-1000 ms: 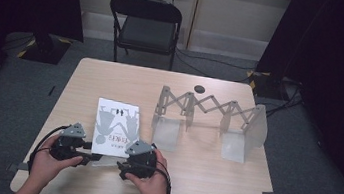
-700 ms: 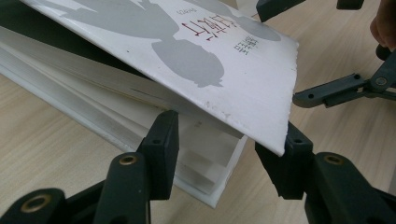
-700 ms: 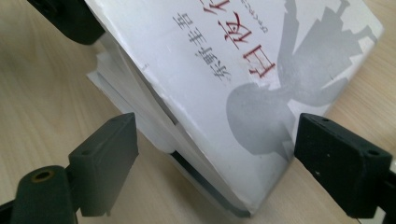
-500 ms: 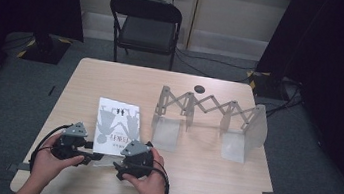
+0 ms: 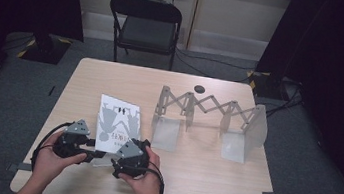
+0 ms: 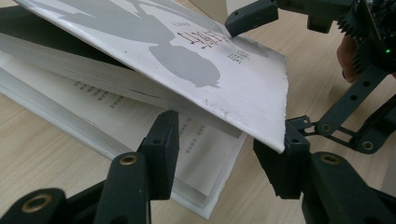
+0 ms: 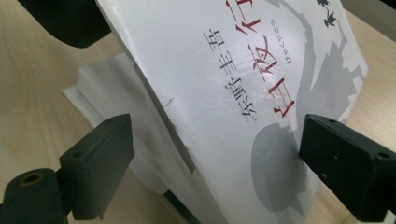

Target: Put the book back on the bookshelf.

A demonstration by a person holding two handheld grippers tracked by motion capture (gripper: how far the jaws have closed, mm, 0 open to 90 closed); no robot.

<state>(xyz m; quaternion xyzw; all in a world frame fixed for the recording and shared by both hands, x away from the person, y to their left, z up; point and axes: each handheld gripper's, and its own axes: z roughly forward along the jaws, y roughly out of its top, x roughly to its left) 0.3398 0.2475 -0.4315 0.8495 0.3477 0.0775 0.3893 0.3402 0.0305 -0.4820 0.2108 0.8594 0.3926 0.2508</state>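
A white paperback book (image 5: 116, 119) with a grey silhouette and red title lies on the table's near left part. Its front cover (image 6: 201, 60) is lifted at the near end, baring the pages (image 6: 140, 116) beneath. My left gripper (image 5: 96, 155) comes in from the left with its jaws apart around the cover's near corner (image 6: 222, 149): one jaw rests on the bared page, the other stands at the cover's edge. My right gripper (image 5: 112, 154) stands open and wide (image 7: 219, 158), one jaw over the tilted cover (image 7: 261, 93), the other beside the page block.
A grey folding scissor rack (image 5: 210, 117) with translucent end panels stands on the right half of the wooden table (image 5: 198, 191). A small black disc (image 5: 200, 88) lies behind it. A black chair (image 5: 145, 28) stands beyond the far edge.
My right gripper has edged slightly left toward the book's near corner. The left gripper and the book look the same.
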